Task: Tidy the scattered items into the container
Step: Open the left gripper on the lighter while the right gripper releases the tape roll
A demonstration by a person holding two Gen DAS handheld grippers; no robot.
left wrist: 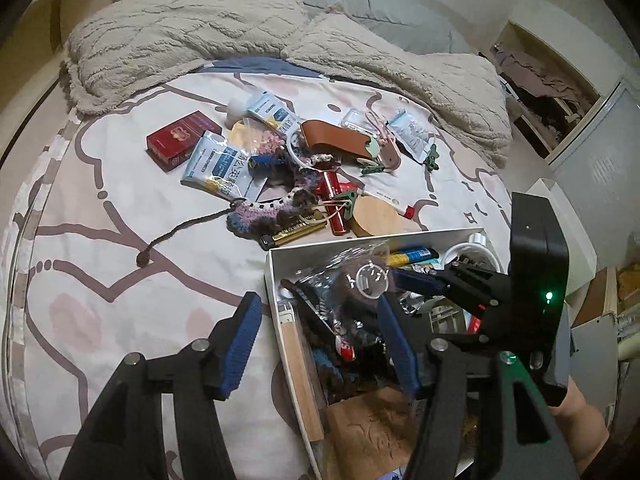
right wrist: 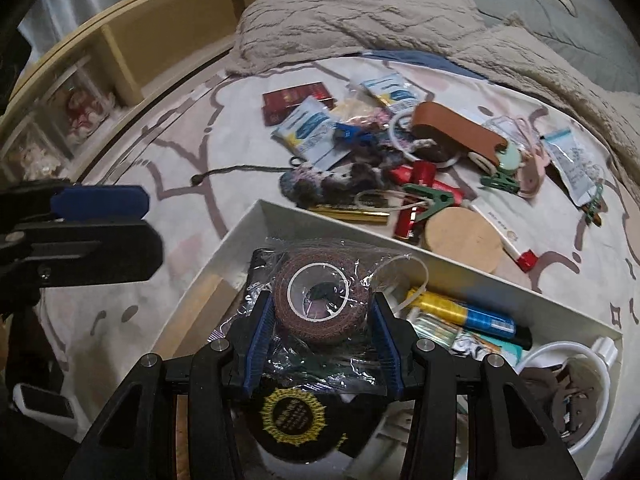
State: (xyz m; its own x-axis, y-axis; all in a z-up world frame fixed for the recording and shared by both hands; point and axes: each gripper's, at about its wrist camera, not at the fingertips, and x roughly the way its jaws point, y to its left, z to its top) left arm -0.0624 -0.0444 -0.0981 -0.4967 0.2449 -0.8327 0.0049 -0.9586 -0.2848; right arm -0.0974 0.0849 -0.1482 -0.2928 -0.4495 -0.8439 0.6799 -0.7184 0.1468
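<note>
The left tongs (left wrist: 320,344) are built of matte black plastic arms, angular and flat-sided, joined by round silver pins at each pivot. Each finger carries a long blue pad (left wrist: 244,344) with fine ridges across its face. The right tongs (right wrist: 320,340) are the same make: black linked arms, silver pins and ridged blue pads (right wrist: 260,340) set on black backing plates. Seen from the left camera, the right tool has a boxy black housing with rounded corners and small screws, a green light glowing on its side, a second green light lower down and a faint red glow near the hinge.
</note>
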